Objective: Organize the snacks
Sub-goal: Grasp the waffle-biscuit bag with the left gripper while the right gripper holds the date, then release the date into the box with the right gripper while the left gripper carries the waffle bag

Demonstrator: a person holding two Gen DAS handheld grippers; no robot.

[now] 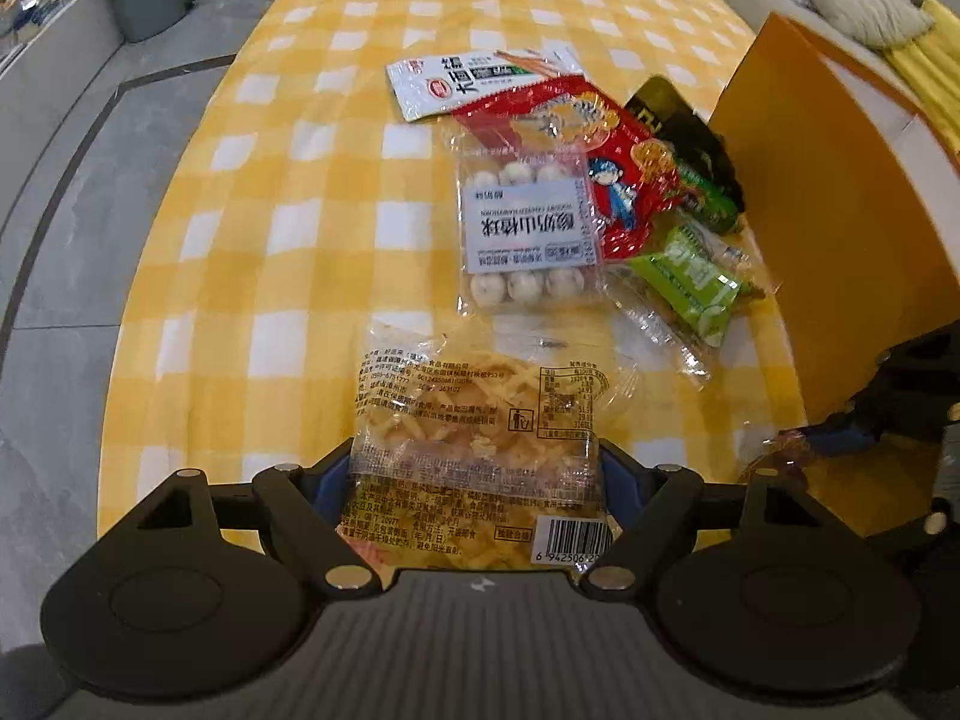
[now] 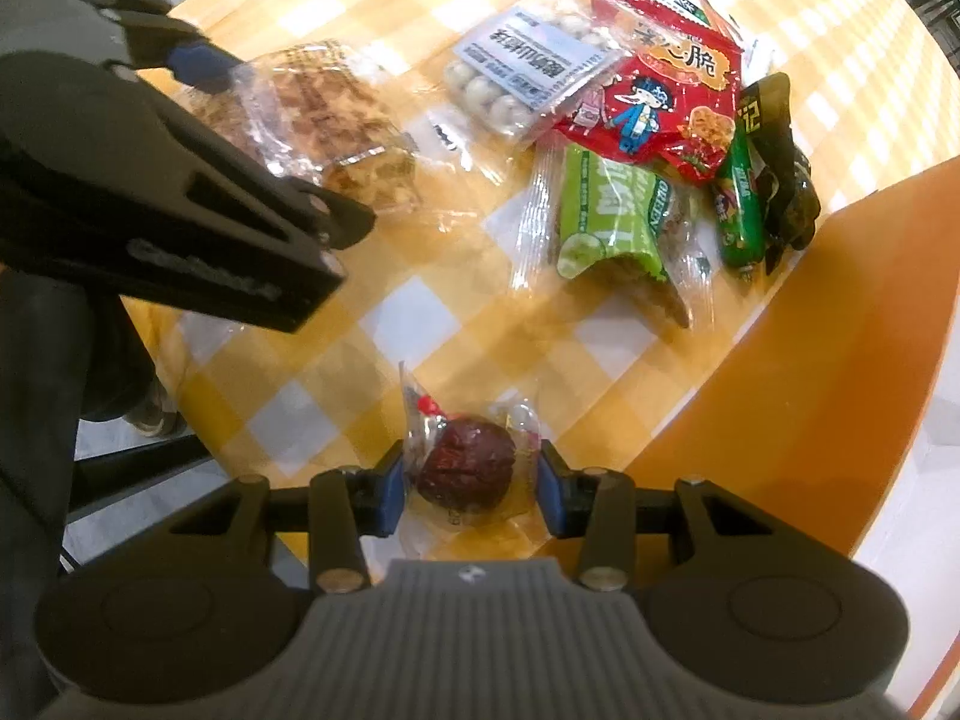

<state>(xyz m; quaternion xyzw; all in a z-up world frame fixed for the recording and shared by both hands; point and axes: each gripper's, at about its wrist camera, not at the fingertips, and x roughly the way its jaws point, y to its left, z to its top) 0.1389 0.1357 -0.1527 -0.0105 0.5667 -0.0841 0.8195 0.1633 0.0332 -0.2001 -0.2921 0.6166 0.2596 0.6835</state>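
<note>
Left tool (image 1: 474, 474) tilted down, clamping clear noodle-snack packet (image 1: 474, 420) near orange box (image 1: 840, 228) | right tool (image 2: 471, 489) pointing straight down, gripping wrapped red date (image 2: 465, 471) beside box | box cut off at frame edge

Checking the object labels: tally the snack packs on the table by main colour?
Clear: 3: yellow strips pack, white balls pack, wrapped date
Red: 1: cartoon bag
Green: 2: bar, stick
White: 1: pouch
Black: 1: pouch
Total: 8
</note>
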